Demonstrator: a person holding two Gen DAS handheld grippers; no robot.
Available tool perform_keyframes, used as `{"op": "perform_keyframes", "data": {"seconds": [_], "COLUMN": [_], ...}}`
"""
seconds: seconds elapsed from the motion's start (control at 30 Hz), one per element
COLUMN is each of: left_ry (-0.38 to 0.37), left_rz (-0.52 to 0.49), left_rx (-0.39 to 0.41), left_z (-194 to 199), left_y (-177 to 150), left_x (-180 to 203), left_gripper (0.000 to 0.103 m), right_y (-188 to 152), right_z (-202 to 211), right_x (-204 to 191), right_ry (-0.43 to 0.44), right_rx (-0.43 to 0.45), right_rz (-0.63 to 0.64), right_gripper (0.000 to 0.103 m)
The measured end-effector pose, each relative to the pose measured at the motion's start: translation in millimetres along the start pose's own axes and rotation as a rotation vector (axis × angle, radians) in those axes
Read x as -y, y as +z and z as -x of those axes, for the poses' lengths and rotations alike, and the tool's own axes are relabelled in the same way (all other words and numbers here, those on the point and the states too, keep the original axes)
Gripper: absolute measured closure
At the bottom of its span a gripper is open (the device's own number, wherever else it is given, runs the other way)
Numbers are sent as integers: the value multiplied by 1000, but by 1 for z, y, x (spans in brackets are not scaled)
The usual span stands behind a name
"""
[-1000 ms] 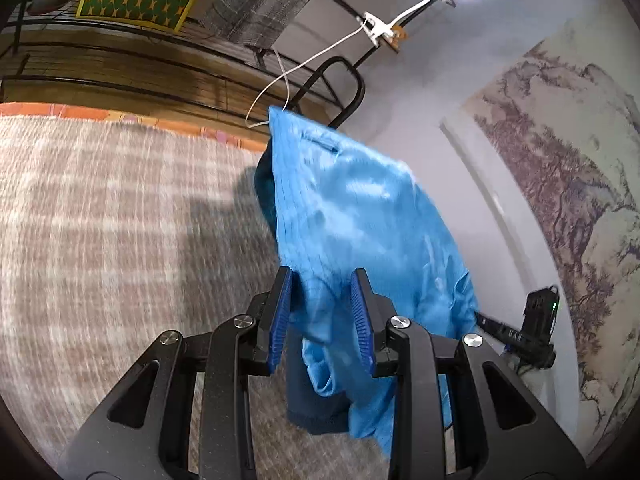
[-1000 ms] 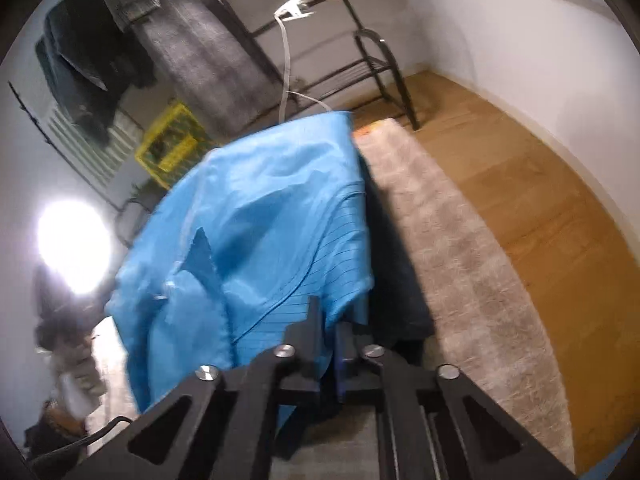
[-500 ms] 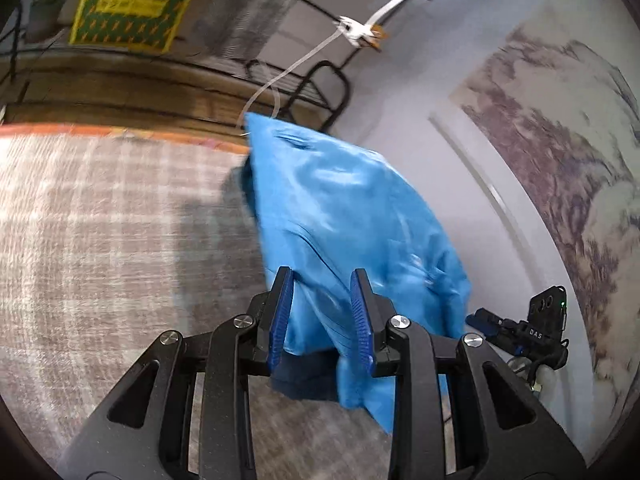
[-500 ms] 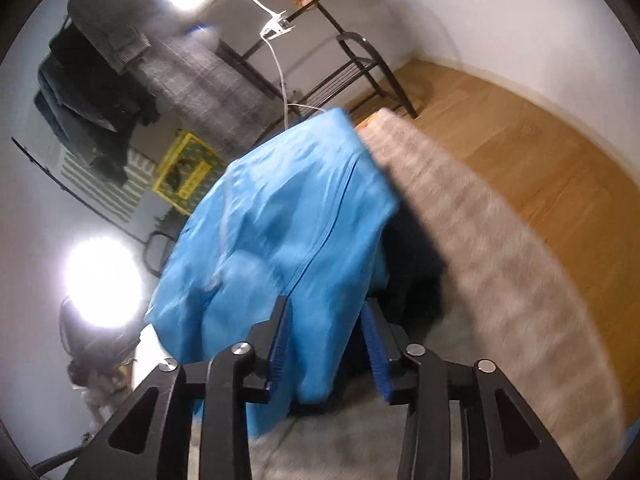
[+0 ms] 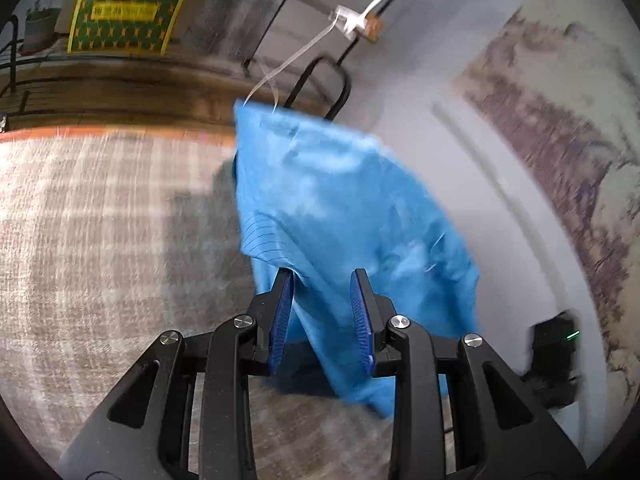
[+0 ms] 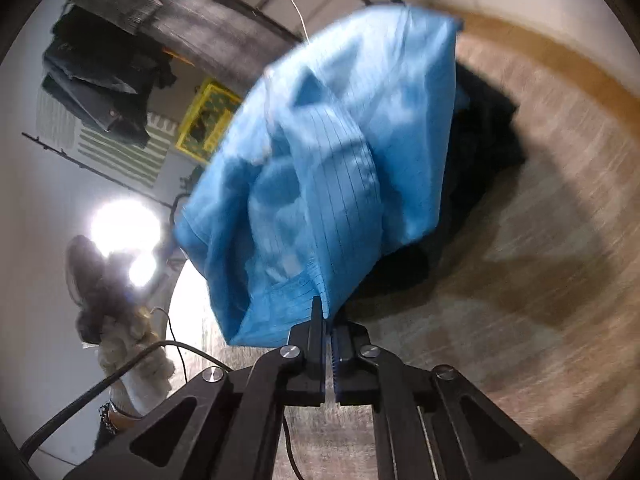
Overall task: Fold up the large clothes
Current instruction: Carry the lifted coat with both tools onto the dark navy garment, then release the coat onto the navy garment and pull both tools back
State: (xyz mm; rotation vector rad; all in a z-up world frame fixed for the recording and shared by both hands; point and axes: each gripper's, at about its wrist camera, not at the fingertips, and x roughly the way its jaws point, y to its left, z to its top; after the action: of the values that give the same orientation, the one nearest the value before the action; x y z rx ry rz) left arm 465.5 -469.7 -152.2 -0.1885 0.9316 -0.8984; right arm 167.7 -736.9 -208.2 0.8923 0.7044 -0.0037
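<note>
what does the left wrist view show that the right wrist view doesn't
Only the left wrist view: a painted wall mural, a black device with a green light, and the left gripper, jaws part-way apart with cloth between them.
Only the right wrist view: dark clothes on a rack, a dark garment on the rug, and the right gripper, just closed on a hem.
Both: the blue garment, plaid rug and yellow-green poster.

A bright blue garment (image 5: 344, 208) with thin dark pinstripes is being shown above a beige-and-brown plaid rug (image 5: 100, 232). Blue ribbed pads (image 5: 280, 316) are being seen on black gripper fingers. A yellow-and-green poster (image 5: 128, 4) is being displayed behind.
</note>
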Motion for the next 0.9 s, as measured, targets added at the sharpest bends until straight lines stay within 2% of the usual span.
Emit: {"op": "perform_keyframes", "data": {"seconds": [0.1,0.2,0.23,0.27,0.3,0.43,0.57,0.7,0.9], "left_ry": [59,68,73,79,80,91,80,50,37], "left_rz": [26,34,29,17,8,-60,-90,-100,-190], "left_rx": [-80,-91,-89,-83,-79,-33,26,83,166], "left_z": [-22,-23,-19,-11,-5,43,91,146,240], "left_y": [-14,-22,-24,-25,-25,-28,-25,-26,-39], "left_x": [-14,-18,-17,-14,-13,5,23,42,86], "left_gripper": [75,75,75,75,75,75,75,75,75], "right_y": [4,0,-3,-4,-6,-13,-17,-27,-53], "right_z": [15,8,5,4,4,20,50,91,148], "right_x": [4,6,5,4,1,-18,-41,-82,-148], "right_ry": [-2,13,18,21,18,-44,-54,-88,-124], "right_rx": [42,15,9,5,5,53,104,166,257], "right_rz": [-11,-34,-37,-38,-39,25,65,146,252], "right_gripper": [103,98,93,81,77,75,72,71,68]}}
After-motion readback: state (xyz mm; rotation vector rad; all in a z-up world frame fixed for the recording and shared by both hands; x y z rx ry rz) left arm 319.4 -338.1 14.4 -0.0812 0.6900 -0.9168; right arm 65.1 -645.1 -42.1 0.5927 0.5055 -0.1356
